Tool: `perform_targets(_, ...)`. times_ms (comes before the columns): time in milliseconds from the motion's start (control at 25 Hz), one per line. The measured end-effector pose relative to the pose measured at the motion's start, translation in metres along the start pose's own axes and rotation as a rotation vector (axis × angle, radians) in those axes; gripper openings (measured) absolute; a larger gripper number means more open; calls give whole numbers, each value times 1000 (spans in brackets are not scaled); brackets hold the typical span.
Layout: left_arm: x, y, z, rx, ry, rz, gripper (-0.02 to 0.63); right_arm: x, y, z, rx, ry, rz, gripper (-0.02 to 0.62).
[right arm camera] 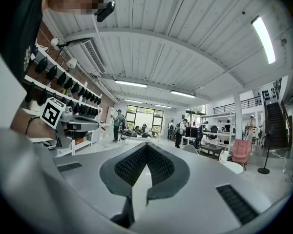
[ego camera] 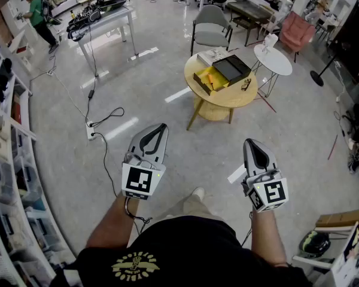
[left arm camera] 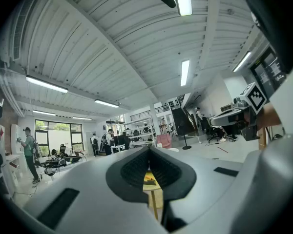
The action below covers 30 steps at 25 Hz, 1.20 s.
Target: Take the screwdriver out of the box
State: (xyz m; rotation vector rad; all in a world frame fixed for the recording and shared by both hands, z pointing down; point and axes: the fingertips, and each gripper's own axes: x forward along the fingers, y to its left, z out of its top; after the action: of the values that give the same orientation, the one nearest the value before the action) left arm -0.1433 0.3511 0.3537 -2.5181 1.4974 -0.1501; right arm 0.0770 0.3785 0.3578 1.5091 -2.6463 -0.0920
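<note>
Far ahead on a round wooden table [ego camera: 224, 100] lies an open yellow box [ego camera: 208, 79] with an orange-handled screwdriver [ego camera: 210, 80] in it and a black lid [ego camera: 231, 69] beside it. My left gripper [ego camera: 161, 127] and my right gripper [ego camera: 251, 142] are held level at waist height, well short of the table, both shut and empty. In the left gripper view the table [left arm camera: 150, 185] shows through the gap behind the closed tips of the left gripper [left arm camera: 149, 149]. In the right gripper view the right gripper [right arm camera: 146, 145] has its tips together too.
A grey chair [ego camera: 210, 26] stands behind the wooden table, a small white round table [ego camera: 274, 59] to its right and a pink chair [ego camera: 296, 28] beyond. Cables and a power strip [ego camera: 91, 128] lie on the floor at left. Shelves [ego camera: 6, 160] line the left side.
</note>
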Motion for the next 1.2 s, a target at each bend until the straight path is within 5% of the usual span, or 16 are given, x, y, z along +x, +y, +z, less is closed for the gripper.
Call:
perform_targets(480,65,18,-30,-45,76,17,18,51,-51,-22,9,47,33,14)
perform_targets(1200,177,17,-26,-78,82,44,17,97,-146,-21,37,35,80,14)
